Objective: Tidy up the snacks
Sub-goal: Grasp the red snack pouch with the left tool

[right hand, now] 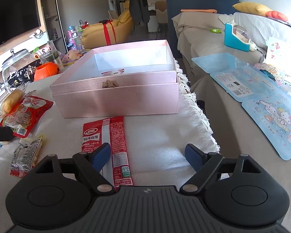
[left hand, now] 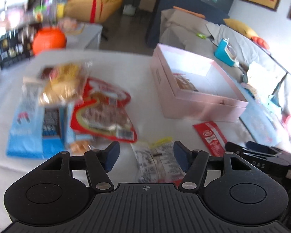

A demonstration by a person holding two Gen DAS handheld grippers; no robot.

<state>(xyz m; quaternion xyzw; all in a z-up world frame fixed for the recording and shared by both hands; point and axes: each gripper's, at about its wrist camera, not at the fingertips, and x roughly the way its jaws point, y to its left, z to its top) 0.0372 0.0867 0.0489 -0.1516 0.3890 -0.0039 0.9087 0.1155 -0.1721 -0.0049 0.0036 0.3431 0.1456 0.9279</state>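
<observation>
left wrist: low, angled down over table [left hand: 145, 81] | right wrist: same, nearer | shared: pink box [right hand: 114, 99]

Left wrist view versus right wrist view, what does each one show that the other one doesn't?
Only the left wrist view shows the blue snack bag and the left gripper, open and empty. Only the right wrist view shows the cartoon folder on the sofa, the television, and the right gripper, open. Both show the pink box, the long red packet, the big red bag and the orange pumpkin bucket.
</observation>
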